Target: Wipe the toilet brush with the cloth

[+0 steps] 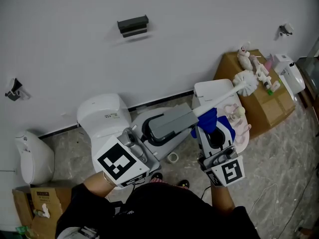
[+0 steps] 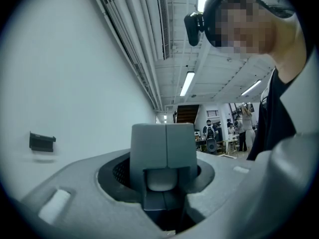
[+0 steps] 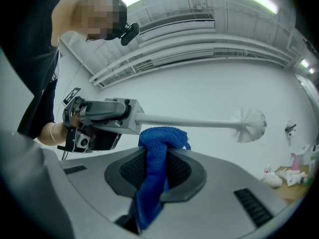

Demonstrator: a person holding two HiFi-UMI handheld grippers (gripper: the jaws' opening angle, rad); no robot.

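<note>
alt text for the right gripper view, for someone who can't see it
A blue cloth pinched in the right gripper sits just under the white handle of a toilet brush, which the left gripper holds level before a white wall, bristles to the right.

The head view looks steeply down on the left gripper and right gripper. Each gripper view looks closely along its own fingers, angled up toward the wall. The head and right gripper views share the toilet brush.
</note>
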